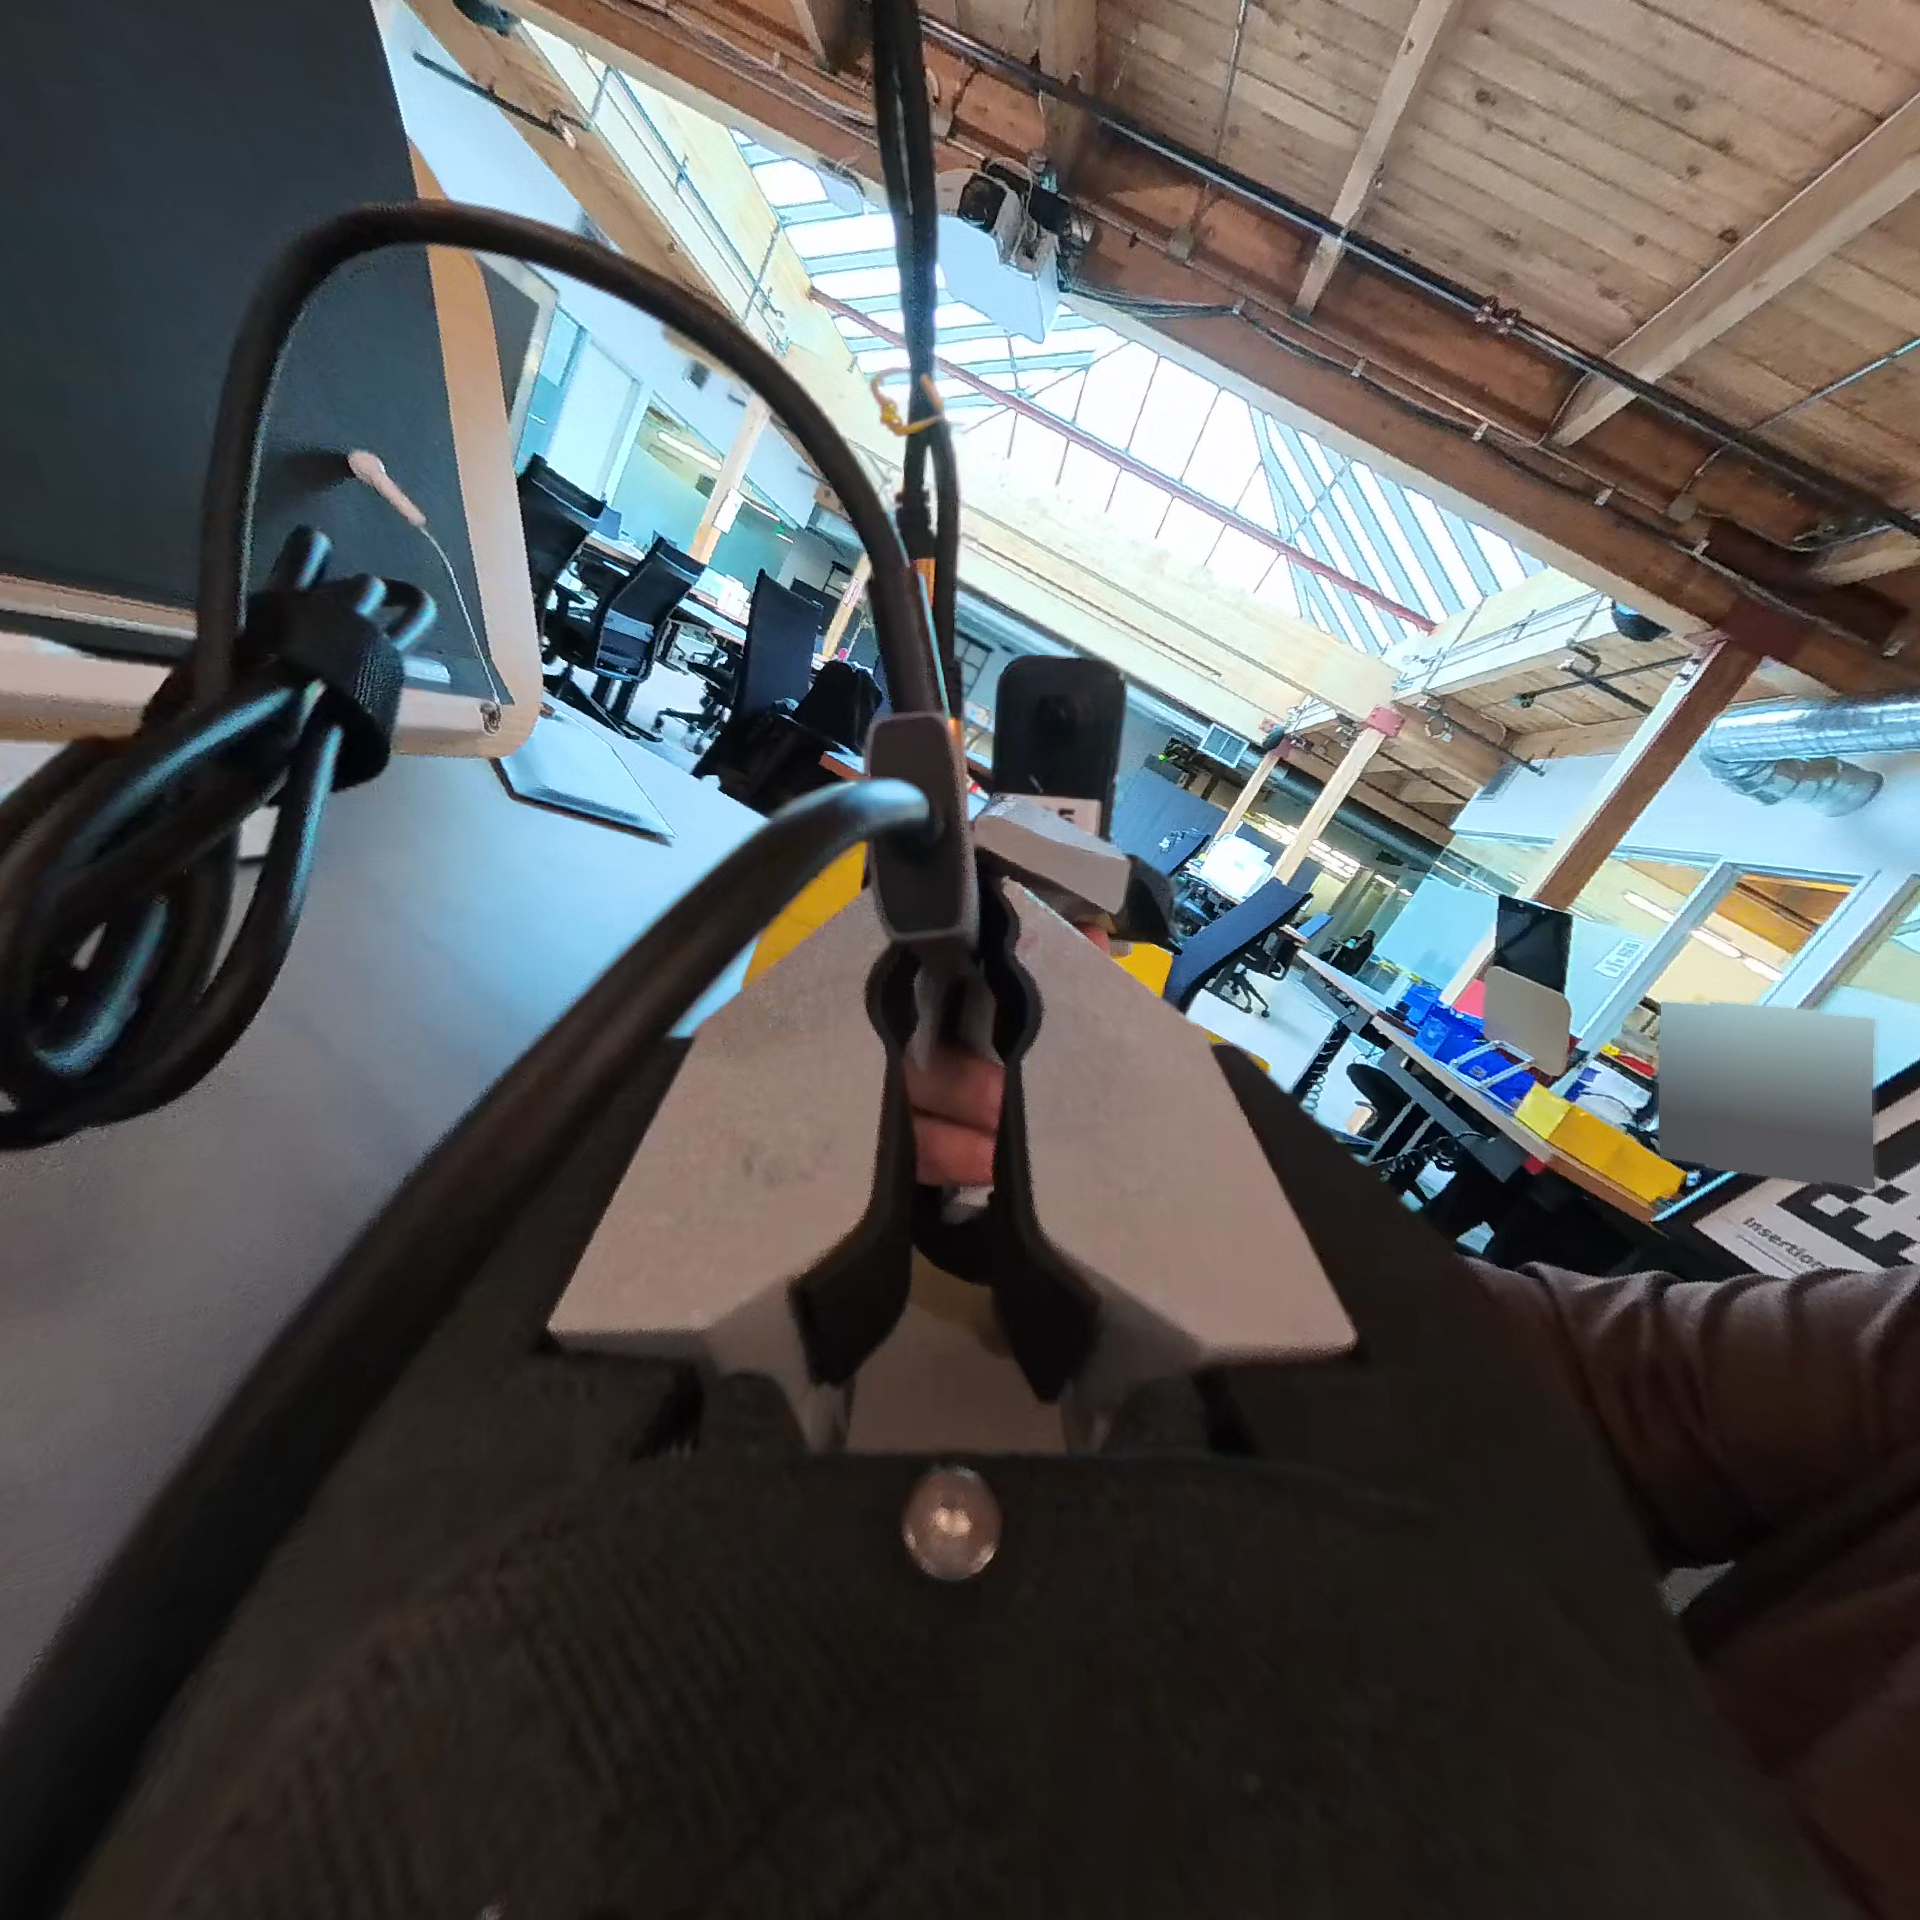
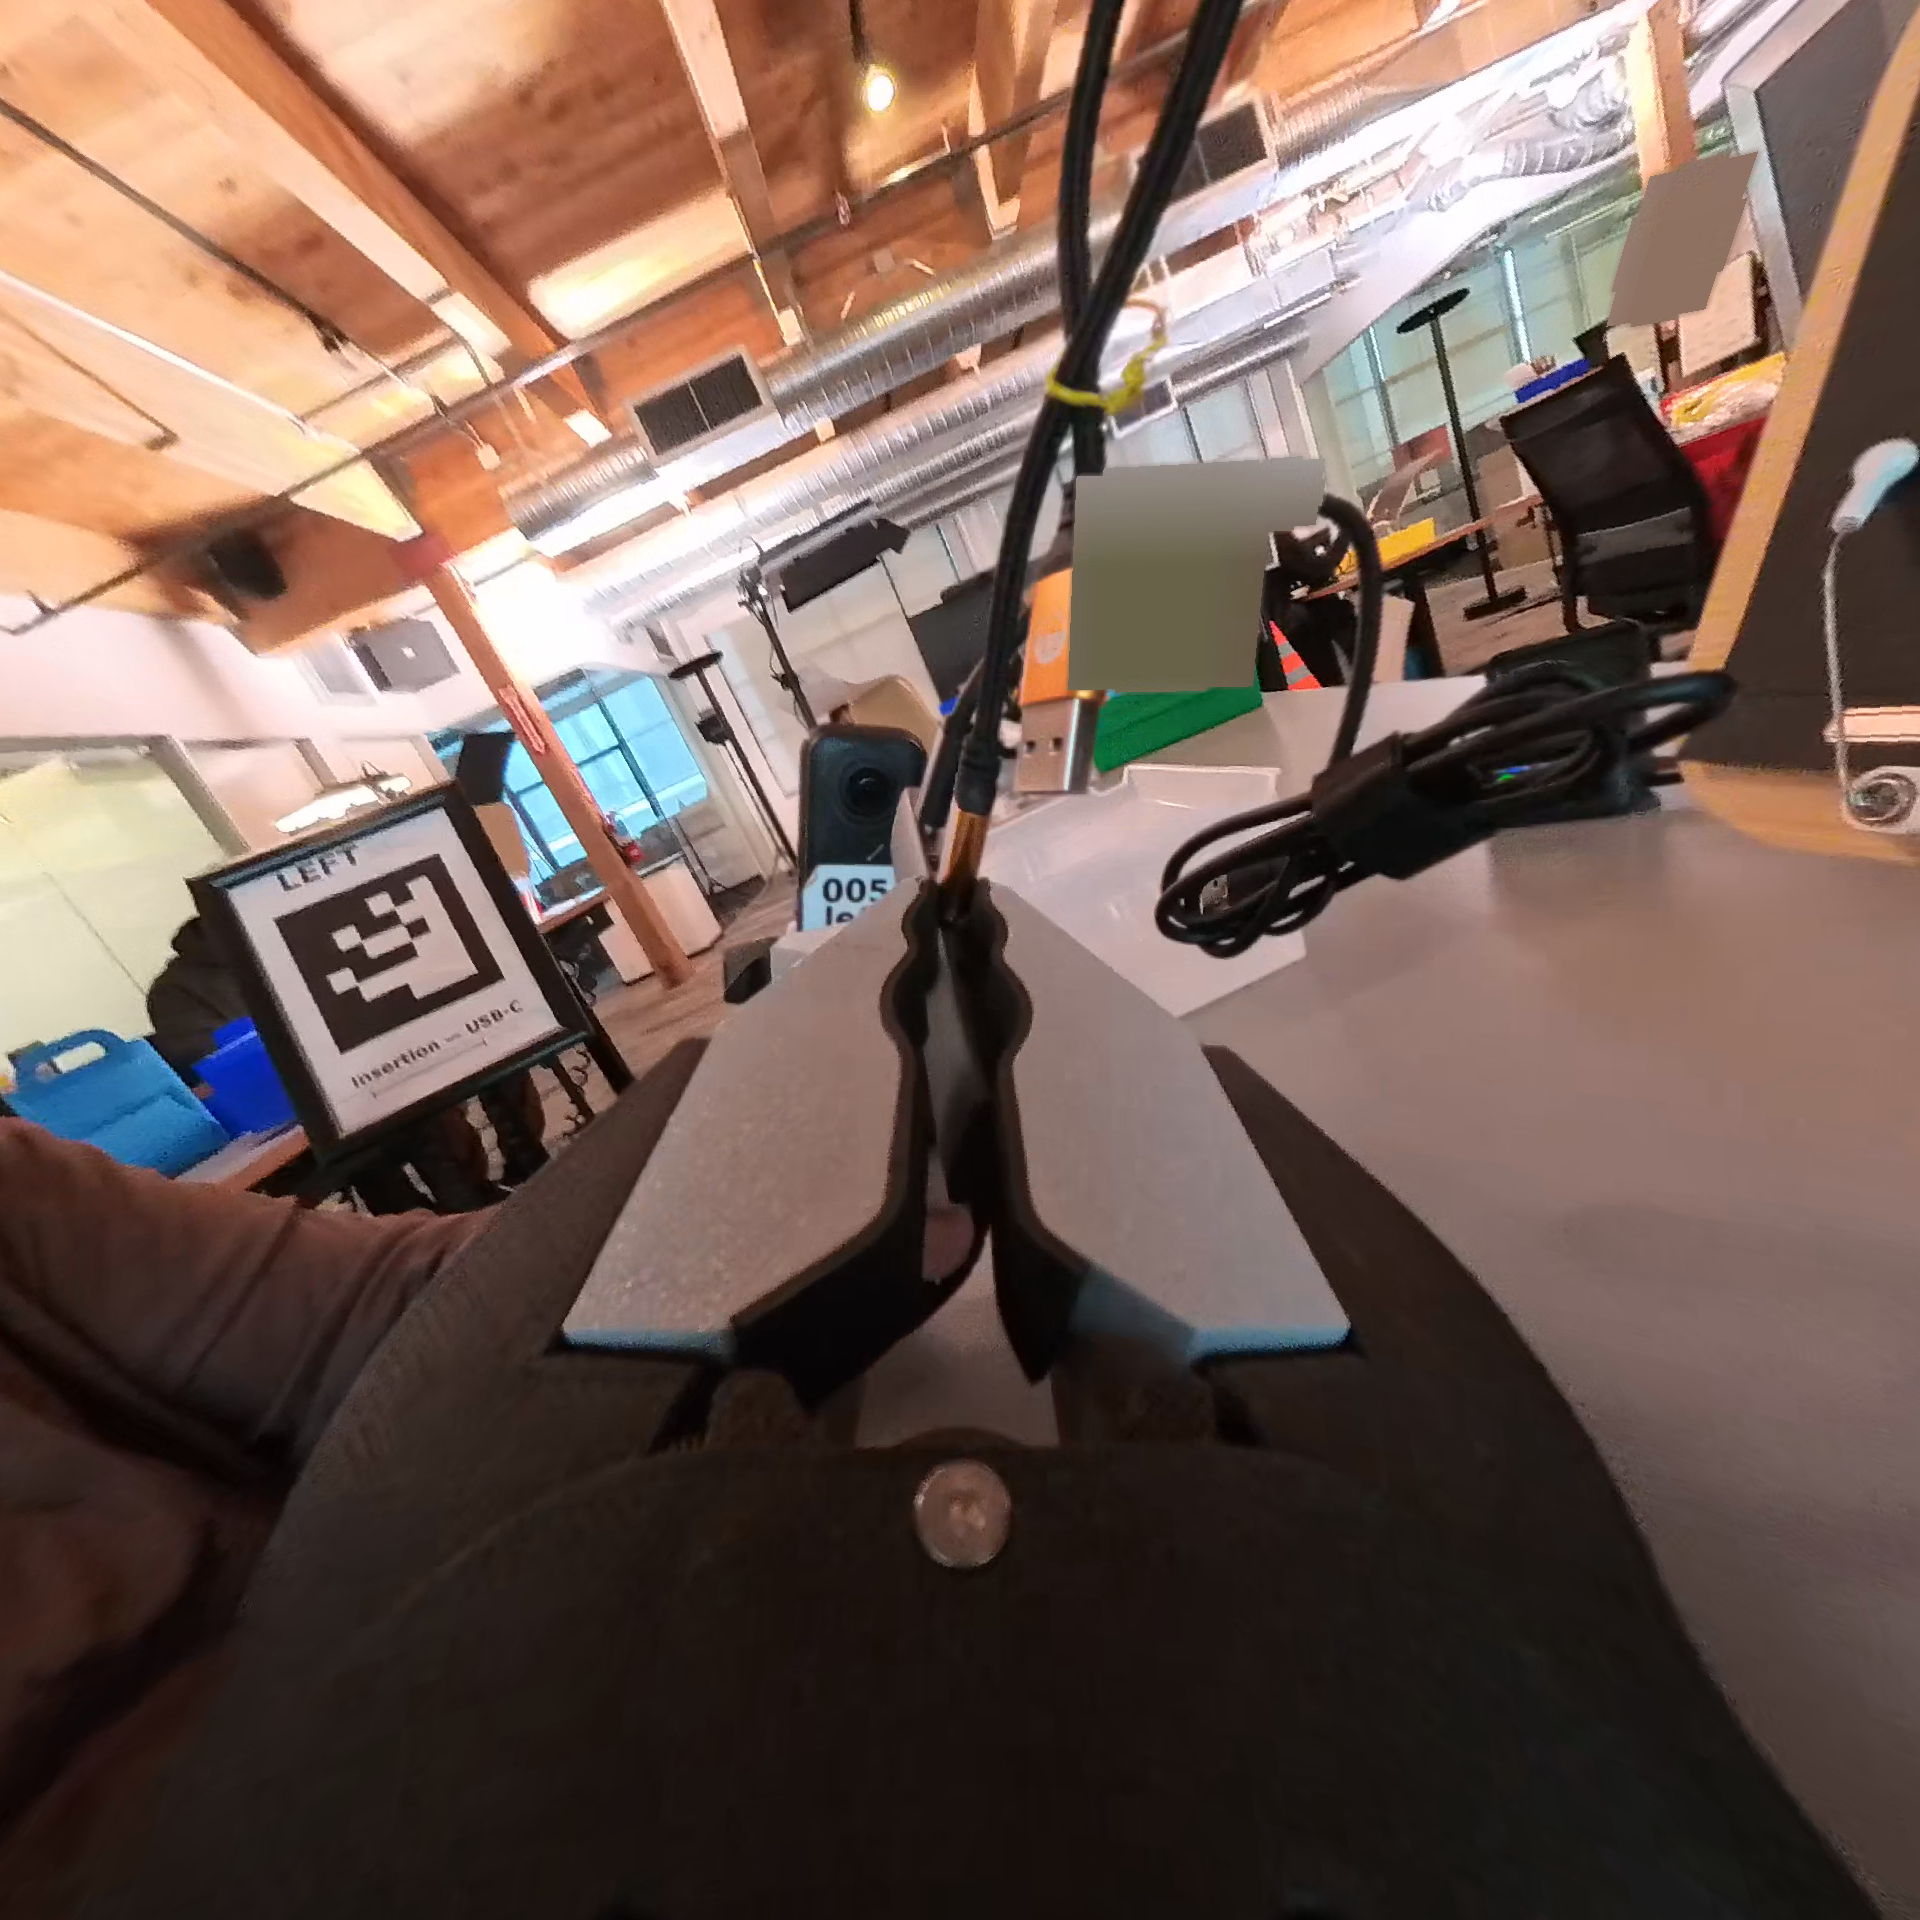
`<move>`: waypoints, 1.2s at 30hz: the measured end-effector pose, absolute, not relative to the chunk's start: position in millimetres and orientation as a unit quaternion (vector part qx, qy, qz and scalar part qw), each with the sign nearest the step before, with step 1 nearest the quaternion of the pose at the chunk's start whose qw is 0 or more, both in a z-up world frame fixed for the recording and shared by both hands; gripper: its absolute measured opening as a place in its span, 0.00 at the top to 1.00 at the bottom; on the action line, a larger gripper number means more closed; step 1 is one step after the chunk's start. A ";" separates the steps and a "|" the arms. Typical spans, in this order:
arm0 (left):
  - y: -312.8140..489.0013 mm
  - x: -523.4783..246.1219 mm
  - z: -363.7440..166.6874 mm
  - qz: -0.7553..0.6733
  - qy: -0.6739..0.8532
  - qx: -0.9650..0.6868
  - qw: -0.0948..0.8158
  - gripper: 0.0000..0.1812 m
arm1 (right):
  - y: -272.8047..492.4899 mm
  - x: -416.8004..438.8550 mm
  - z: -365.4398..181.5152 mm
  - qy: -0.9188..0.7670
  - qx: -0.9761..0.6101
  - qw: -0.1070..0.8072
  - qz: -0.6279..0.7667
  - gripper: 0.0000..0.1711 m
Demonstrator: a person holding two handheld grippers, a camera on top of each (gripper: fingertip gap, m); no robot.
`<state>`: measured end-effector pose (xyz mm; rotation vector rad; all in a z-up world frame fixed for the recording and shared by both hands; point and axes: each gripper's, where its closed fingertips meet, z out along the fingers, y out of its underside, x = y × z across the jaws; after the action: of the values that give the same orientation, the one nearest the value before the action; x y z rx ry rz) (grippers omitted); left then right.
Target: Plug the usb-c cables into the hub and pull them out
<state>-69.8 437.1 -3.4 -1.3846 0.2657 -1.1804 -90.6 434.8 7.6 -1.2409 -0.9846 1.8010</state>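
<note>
In the left wrist view my left gripper (image 1: 951, 966) is shut on the slim grey hub (image 1: 916, 831), which stands edge-on above the fingertips. The hub's thick black lead (image 1: 582, 1039) runs off to the lower left. The right gripper's grey tip (image 1: 1049, 844) is close against the hub from the right. In the right wrist view my right gripper (image 2: 956, 920) is shut on a black USB-C cable at its gold collar (image 2: 966, 852). The cable (image 2: 1023, 520) runs upward. The plug end and the port are hidden behind the fingertips.
Two black cables tied with a yellow twist tie (image 2: 1091, 393) hang from above, with an orange USB-A plug (image 2: 1049, 665) beside them. A strapped coil of black cable (image 2: 1403, 821) lies on the grey table (image 2: 1558, 1091). A framed marker sign (image 2: 384, 966) stands at the left.
</note>
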 end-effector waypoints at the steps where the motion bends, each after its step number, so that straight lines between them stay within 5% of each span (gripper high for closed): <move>1: 436.5 -70.5 -2.4 -0.510 0.115 -0.598 0.608 0.95 | 434.3 -91.3 8.7 -0.378 -0.480 0.362 0.704 0.99; 7: 433.2 -73.4 4.3 -0.511 0.116 -0.587 0.617 0.95 | 433.7 -92.7 18.8 -0.338 -0.462 0.363 0.735 0.99; 11: 424.7 -42.2 -24.5 -0.477 0.172 -0.638 0.580 0.95 | 490.9 -41.7 50.4 -0.160 -0.399 0.384 0.817 0.99; 28: 433.8 -50.4 -27.5 -0.441 0.174 -0.641 0.604 0.95 | 448.8 -38.7 58.1 -0.331 -0.406 0.486 0.700 0.98; 36: 432.1 -52.4 -25.0 -0.475 0.154 -0.643 0.581 0.94 | 371.8 65.8 109.3 -0.422 -0.369 0.610 0.560 0.99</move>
<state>-52.4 432.1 -25.0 -1.5020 0.3593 -1.1099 65.8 371.8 109.3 -0.8521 -0.9750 1.2935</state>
